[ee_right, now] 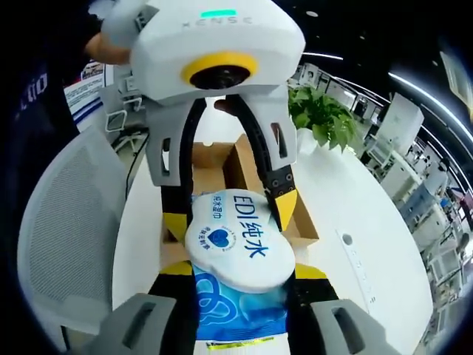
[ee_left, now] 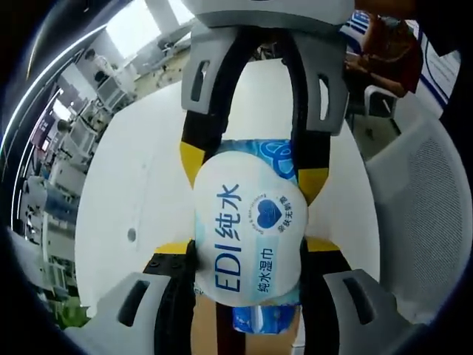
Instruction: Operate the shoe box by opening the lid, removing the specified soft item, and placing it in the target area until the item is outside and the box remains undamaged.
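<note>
wet wipes pack [ee_left: 250, 237] sits right at the lens in the left gripper view, white oval lid with blue print facing up. left gripper [ee_left: 250, 251] has its yellow-tipped jaws closed against the pack's two sides. right gripper [ee_left: 255, 159] comes in from the top of that view and pinches the far end of the same pack.

right gripper view shows the mirror: right gripper [ee_right: 238, 274] clamped on the wipes pack [ee_right: 236, 274], left gripper [ee_right: 225, 196] gripping it from the other end. so both tongs are holding the one soft item, which hangs in the air between them.

shoe box [ee_right: 255, 185] is behind and below, brown cardboard, lid off or folded back, interior open. it rests on the white table [ee_right: 347, 251], looks intact. office chair [ee_right: 70, 222] stands beside the table.

step: item is out of the box, mid handover or two-handed carry. next: one gripper lets go, the other moves the pack clear of the box and sets it on bare table. target area isn't marked in these views, can't tell where it is.
</note>
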`<action>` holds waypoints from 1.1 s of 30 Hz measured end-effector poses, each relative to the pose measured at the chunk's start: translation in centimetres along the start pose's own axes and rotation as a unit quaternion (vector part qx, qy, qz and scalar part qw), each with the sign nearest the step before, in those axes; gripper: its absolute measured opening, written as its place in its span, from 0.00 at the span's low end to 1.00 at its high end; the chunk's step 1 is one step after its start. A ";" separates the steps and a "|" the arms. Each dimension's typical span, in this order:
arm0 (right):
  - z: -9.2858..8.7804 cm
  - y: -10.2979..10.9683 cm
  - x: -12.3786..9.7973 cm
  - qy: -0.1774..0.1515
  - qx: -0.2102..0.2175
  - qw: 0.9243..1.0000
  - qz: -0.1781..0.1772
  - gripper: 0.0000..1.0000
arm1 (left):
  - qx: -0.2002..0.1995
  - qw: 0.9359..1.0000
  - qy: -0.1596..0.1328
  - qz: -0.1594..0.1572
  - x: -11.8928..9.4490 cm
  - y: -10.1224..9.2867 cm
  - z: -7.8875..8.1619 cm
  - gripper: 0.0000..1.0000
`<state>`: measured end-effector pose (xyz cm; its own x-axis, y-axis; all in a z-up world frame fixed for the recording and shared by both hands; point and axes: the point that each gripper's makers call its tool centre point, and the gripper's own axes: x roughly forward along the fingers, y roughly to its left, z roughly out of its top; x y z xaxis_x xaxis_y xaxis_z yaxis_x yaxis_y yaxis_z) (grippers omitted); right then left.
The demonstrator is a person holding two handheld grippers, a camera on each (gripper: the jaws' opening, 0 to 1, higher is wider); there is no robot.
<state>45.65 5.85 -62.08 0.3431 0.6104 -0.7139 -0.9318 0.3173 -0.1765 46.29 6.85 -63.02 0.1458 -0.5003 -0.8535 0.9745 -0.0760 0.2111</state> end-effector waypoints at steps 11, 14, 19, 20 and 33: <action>-1.5 -0.2 0.6 0.006 -0.001 1.000 0.004 0.42 | -0.005 1.000 -0.004 -0.003 1.9 0.0 -0.1 0.56; -2.0 -0.3 0.9 0.008 -0.001 1.000 0.005 0.42 | -0.006 1.000 -0.004 -0.005 2.3 -0.1 -0.1 0.56; -2.7 -0.4 1.1 0.010 -0.002 1.000 0.007 0.42 | -0.009 1.000 -0.004 -0.007 3.1 0.0 -0.2 0.56; -2.8 -0.4 1.2 0.010 -0.002 1.000 0.007 0.42 | -0.008 1.000 -0.003 -0.007 3.3 -0.1 -0.2 0.56; -4.9 -0.7 2.1 0.016 0.000 1.000 0.012 0.42 | -0.011 1.000 0.004 -0.016 5.6 -0.2 -0.4 0.56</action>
<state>46.41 3.38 -66.83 0.3162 0.5950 -0.7389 -0.9399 0.3025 -0.1585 47.00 4.39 -68.04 0.1154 -0.4918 -0.8630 0.9823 -0.0725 0.1727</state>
